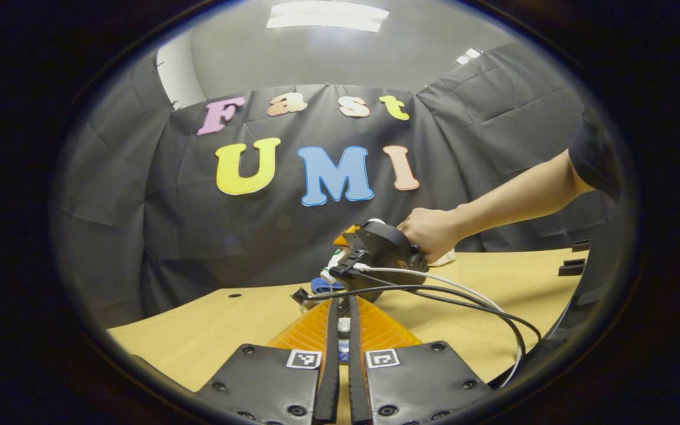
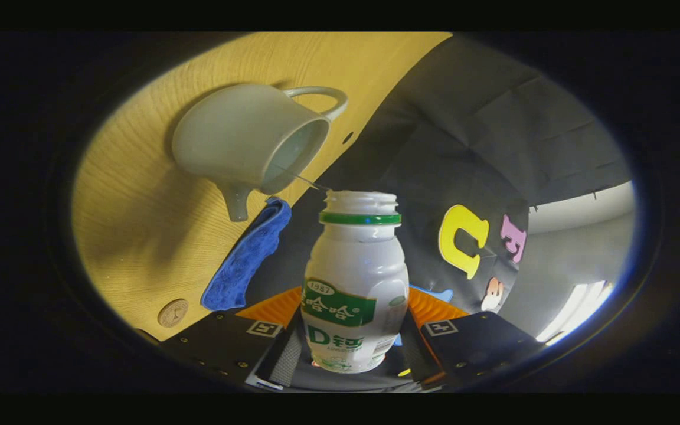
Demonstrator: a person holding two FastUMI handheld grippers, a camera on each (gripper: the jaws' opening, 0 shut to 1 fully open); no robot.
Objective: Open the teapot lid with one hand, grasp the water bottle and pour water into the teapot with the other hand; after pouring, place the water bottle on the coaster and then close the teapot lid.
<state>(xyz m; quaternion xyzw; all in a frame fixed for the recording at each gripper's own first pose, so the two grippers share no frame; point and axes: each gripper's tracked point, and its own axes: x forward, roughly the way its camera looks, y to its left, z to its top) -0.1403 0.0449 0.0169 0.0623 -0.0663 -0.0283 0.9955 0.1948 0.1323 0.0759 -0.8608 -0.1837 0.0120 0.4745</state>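
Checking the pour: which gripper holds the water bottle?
The right gripper: its fingers clamp the water bottle, mouth toward the teapot; the left gripper has fingers nearly touching.

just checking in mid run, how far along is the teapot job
Done: the teapot is open, no lid on its mouth; the left gripper is nearly shut on something small, likely the lid. In hand: the right gripper holds the bottle, tipped toward the teapot, a thin stream running from its mouth. Left: finish pouring, set the bottle on the coaster, close the lid.
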